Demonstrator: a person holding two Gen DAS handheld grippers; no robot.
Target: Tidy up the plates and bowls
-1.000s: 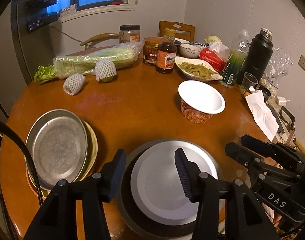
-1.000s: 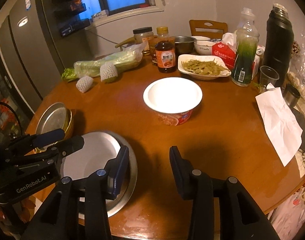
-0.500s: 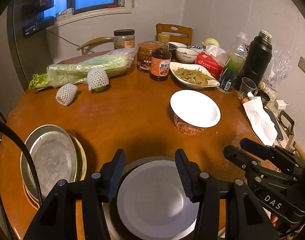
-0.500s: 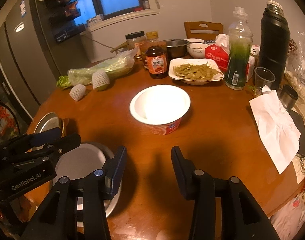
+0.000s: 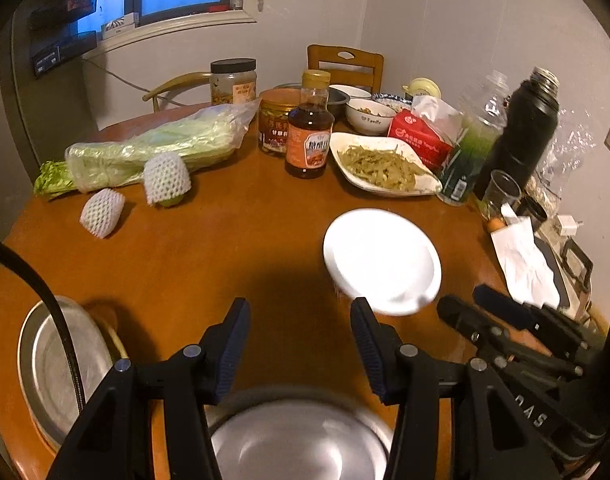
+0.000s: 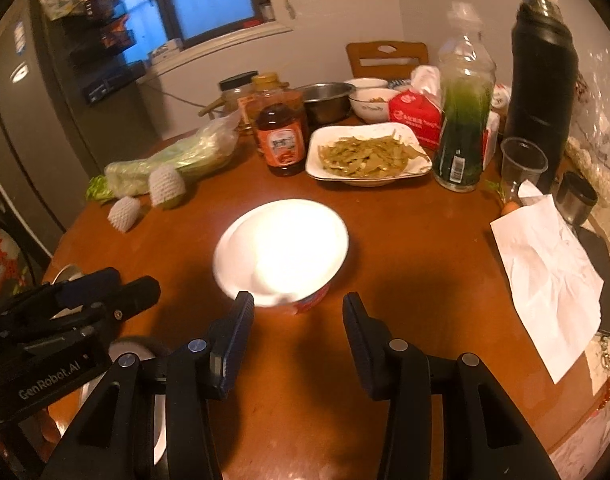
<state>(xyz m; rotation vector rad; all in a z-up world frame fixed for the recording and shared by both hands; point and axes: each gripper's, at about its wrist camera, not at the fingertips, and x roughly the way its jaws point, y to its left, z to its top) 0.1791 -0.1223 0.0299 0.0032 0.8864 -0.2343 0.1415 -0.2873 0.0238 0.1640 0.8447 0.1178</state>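
A paper bowl (image 6: 281, 248) with a white rim and a red printed side stands in the middle of the round wooden table (image 5: 225, 248). My right gripper (image 6: 297, 308) is open just in front of it, its left fingertip close to the near rim, nothing between the pads. My left gripper (image 5: 300, 320) is open over bare wood, left of the bowl (image 5: 381, 260). A steel plate (image 5: 297, 444) lies under it at the near edge. Stacked metal plates (image 5: 49, 364) sit at the left edge. Each gripper shows in the other's view: the right gripper (image 5: 485, 312), the left gripper (image 6: 105, 292).
Far side: a dish of green beans (image 6: 365, 156), a brown sauce bottle (image 5: 309, 132), jars, small bowls, bagged celery (image 5: 157, 148) and two net-wrapped fruits (image 5: 167, 178). At right: a green bottle (image 6: 463, 120), a black flask (image 5: 521, 132), a plastic cup (image 6: 523, 160), a paper sheet (image 6: 545, 276).
Both grippers have moved forward across the table towards the paper bowl, which now looks larger and nearer. The steel plate has slipped to the bottom of the left wrist view.
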